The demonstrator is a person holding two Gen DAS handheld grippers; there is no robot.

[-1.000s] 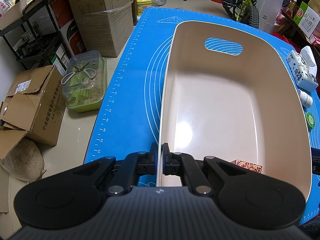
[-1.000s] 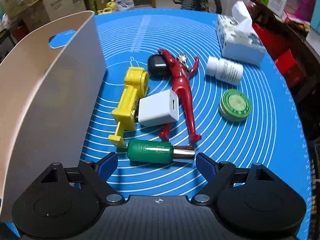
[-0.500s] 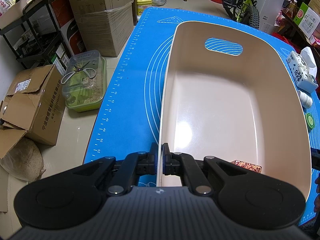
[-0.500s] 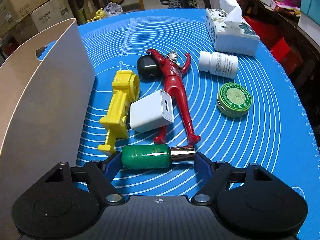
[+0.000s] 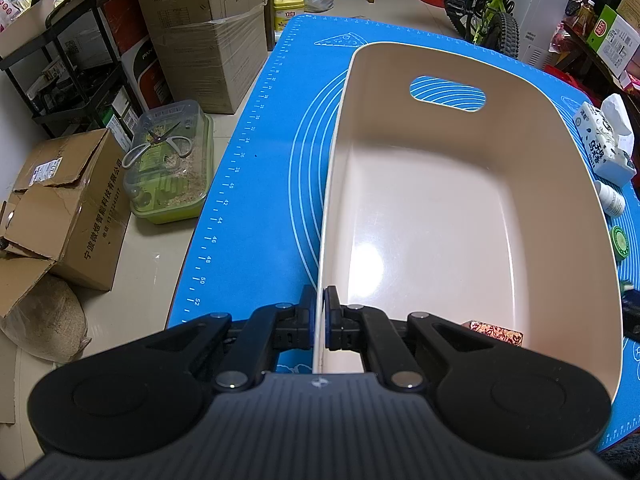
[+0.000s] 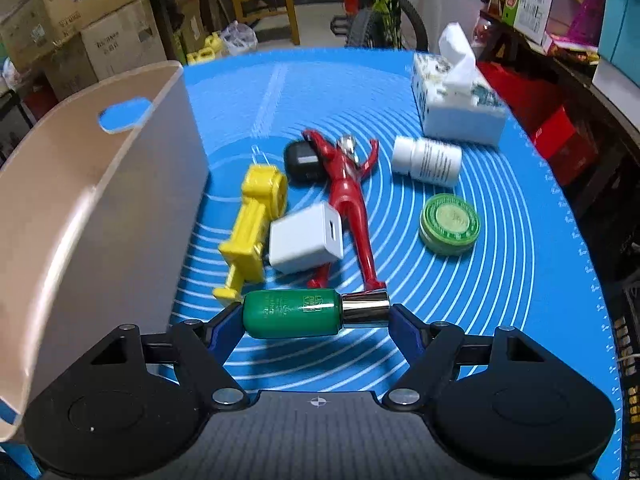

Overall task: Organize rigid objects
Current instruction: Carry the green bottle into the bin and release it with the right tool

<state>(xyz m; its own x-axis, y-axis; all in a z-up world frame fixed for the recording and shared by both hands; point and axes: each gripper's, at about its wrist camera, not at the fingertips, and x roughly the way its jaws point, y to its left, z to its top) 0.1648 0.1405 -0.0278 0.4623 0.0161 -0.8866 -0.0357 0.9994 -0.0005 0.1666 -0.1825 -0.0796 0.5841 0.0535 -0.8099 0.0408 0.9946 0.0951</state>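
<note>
1. Plainly, the left gripper (image 5: pixel 319 322) was clenched on the near rim of the beige bin (image 5: pixel 452 216), one finger outside the wall and one inside.
2. Inside the bin, a small patterned box (image 5: pixel 496 330) lay at about 5 o'clock on its floor, near the gripper's right finger.
3. The bin stood on the blue mat (image 5: pixel 264 184), its handle cutout at 12 o'clock.
4. The right gripper (image 6: pixel 316 316) gripped the green bottle (image 6: pixel 292 312) lengthwise, its silver cap (image 6: pixel 366 309) against the right finger; whether the bottle touched the mat could not be told.
5. Beyond the bottle, at 12 o'clock, the white charger (image 6: pixel 306 238) lay between the yellow toy (image 6: pixel 252 228) and the red figure (image 6: pixel 352 204).
6. A black case (image 6: pixel 300 162) sat beside the figure's head.
7. At 1 o'clock lay the green tin (image 6: pixel 450 224), the white pill bottle (image 6: pixel 426 160) and, farther off, the tissue box (image 6: pixel 456 100).
8. The bin's wall filled the 9 to 10 o'clock side of the right view.
</note>
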